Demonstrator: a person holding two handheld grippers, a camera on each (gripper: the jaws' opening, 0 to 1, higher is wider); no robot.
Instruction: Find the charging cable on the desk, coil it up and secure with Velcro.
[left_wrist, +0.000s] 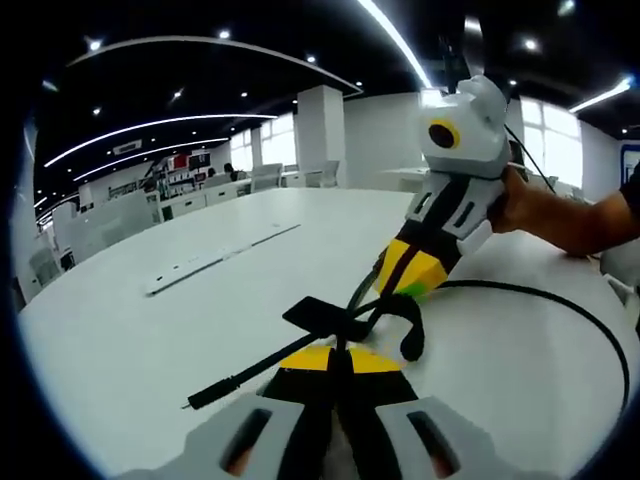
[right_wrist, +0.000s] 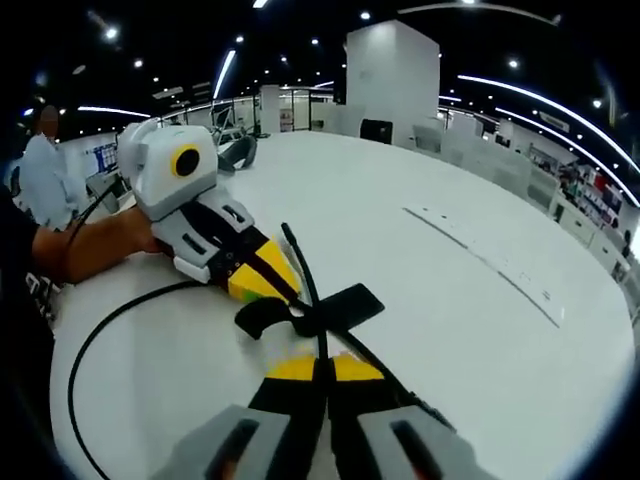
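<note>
Left hand-held gripper (left_wrist: 338, 362): jaws pressed together on the black cable, yellow tips meeting at the cable line; seen again from the other side (right_wrist: 262, 283), tips down at the same bundle.

Right hand-held gripper (right_wrist: 322, 368): jaws likewise closed, cable pinched between the yellow tips; in the left gripper view (left_wrist: 408, 282) reaching in from the right, tips low at the counter.

Cable (left_wrist: 560, 305): black, lying on the counter, one long loop sweeping out to the side and back toward the two grippers (also traced as a wide arc (right_wrist: 100, 330)); a straight end running away from the grippers across the surface.

Velcro strap (left_wrist: 322, 317): flat black tab, spread on the counter just beside the pinched cable, between the two sets of tips; same tab (right_wrist: 345, 303).

Counter (left_wrist: 150, 350): white, wide, rounded edge.

Strip (left_wrist: 215, 260): long pale flat piece lying well apart from the cable.

Hand (left_wrist: 520, 200): wrapped around the right gripper's body.
</note>
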